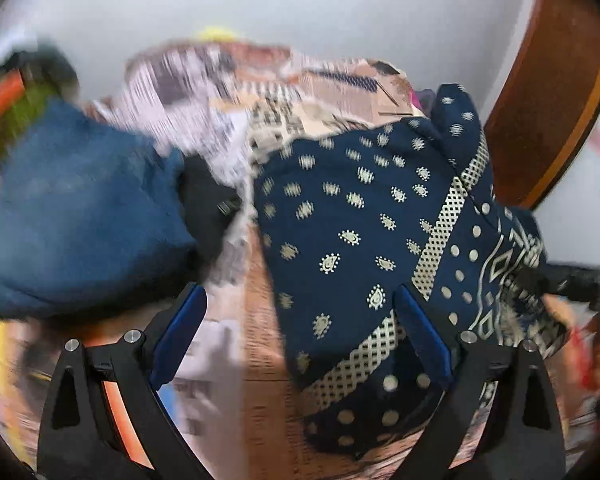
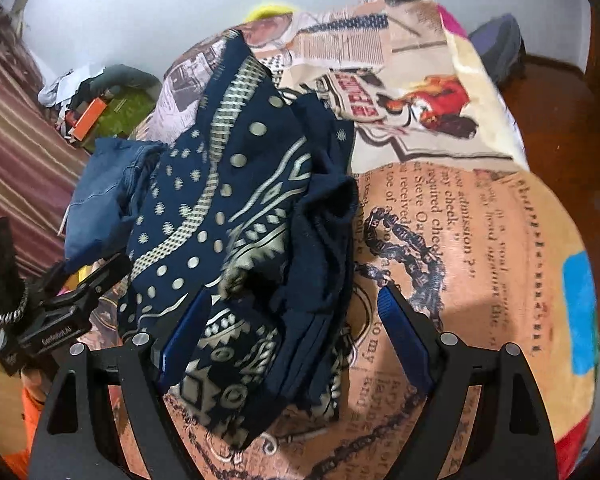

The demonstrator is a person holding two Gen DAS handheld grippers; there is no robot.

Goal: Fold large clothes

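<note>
Blue-padded fingers (image 1: 180, 340) of the left gripper (image 1: 300, 336) stand spread wide, nothing pinched; the navy printed garment (image 1: 364, 232) lies bunched between and beyond them, over the right-hand finger. Right gripper (image 2: 296, 332) is likewise spread, its left finger (image 2: 184, 340) touching the same garment's crumpled heap (cloth not clamped). Garment rests on a newspaper-print blanket (image 2: 480, 240). Just beside it, to the left, lies a plain blue cloth (image 1: 80, 216). Left view is motion-blurred.

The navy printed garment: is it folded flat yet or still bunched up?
Still bunched. The navy printed garment lies in a rumpled heap on the newsprint blanket, edges uneven and layers overlapping; both claws open.
</note>
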